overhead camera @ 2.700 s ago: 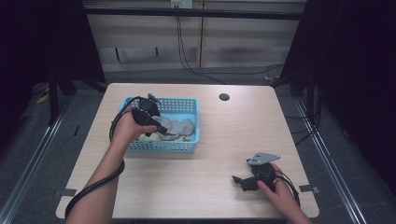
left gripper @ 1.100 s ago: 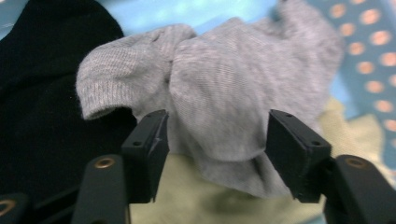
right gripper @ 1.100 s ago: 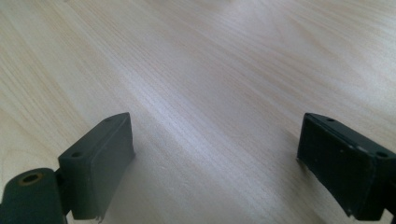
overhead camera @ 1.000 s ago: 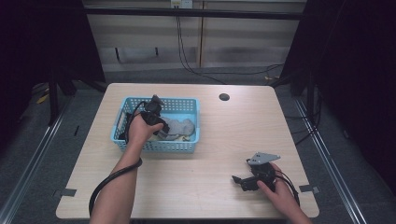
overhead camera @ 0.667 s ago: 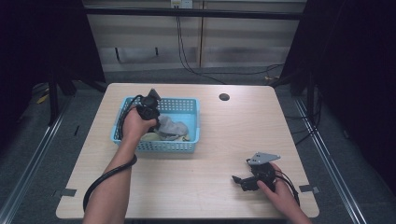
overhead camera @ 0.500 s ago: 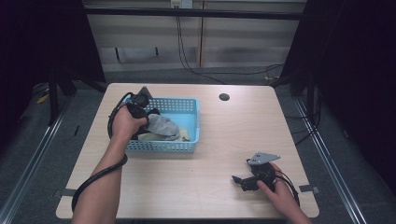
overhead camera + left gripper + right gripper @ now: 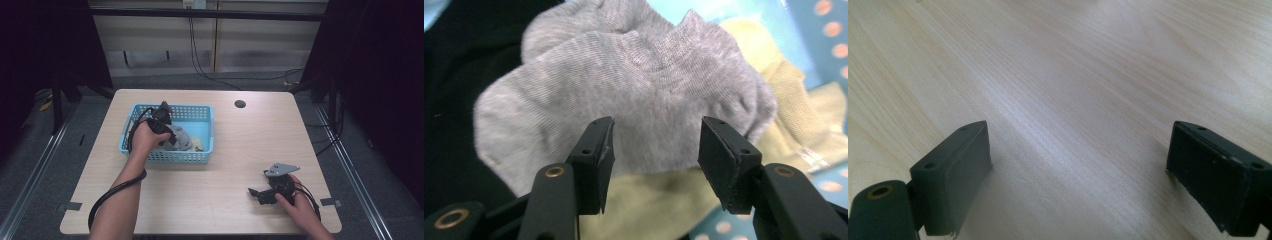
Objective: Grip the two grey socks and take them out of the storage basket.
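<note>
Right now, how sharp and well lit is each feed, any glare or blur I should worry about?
High view: evenly lit table, dark surroundings, small soft detail in the basket. Left gripper view: grey sock fairly sharp, background and yellow sock blurred. Right gripper view: pale sheen on the wood, grain softens toward the top.

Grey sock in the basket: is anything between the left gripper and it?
Nothing visible. In the left gripper view the grey sock lies straight ahead of the open left gripper, on top of a yellowish sock. No basket wall crosses that gap.
</note>
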Motion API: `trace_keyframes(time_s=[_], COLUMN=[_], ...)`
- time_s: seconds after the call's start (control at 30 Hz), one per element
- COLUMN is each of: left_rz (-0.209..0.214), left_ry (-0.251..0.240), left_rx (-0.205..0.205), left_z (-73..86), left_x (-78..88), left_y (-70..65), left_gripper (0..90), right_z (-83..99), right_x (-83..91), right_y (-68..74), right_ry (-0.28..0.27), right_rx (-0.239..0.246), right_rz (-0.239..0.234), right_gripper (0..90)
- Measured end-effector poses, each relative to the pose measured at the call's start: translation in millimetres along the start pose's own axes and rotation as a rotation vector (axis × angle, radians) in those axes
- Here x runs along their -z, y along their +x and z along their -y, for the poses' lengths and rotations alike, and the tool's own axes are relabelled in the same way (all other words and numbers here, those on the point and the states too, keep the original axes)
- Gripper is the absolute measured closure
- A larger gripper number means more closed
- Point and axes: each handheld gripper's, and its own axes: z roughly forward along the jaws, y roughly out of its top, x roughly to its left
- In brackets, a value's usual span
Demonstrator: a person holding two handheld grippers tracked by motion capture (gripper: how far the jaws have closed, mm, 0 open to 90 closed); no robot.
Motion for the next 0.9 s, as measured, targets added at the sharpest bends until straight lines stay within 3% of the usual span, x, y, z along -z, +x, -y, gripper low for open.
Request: trace_keyframes(time_s=[0.07,0.17,0.27,0.4,0.6,0.9], left_rz=[-0.003,-0.007,-0.019,-0.021,-0.003,0.036], left_ry=[0.029,0.069,0.076,0.083,0.114,0.106], left_rx=[-0.002,-0.007,-0.015,-0.031,-0.052,-0.075], left_z=[-0.6,-0.1,-1.1,-4.2,-9.8,-9.5], left_x=[-5.2,-8.8,-4.2,8.1,40.7,71.1], left_y=[0.6,0.5,-0.3,-3.7,-4.6,-7.8], left_gripper=[55.9,74.9,85.9,86.6,87.0,87.1], right_z=[0.0,0.0,0.0,0.0,-0.1,-0.1], right_x=[0.0,0.0,0.0,0.0,-0.1,-0.2], right_y=[0.0,0.0,0.0,0.0,0.2,0.0], right_ry=[0.000,0.000,0.000,0.000,-0.001,-0.003], right_rx=[0.000,0.000,0.000,0.000,-0.003,-0.001], right_rz=[0.000,0.000,0.000,0.000,0.001,0.001], right_gripper=[10.0,10.0,10.0,10.0,10.0,10.0])
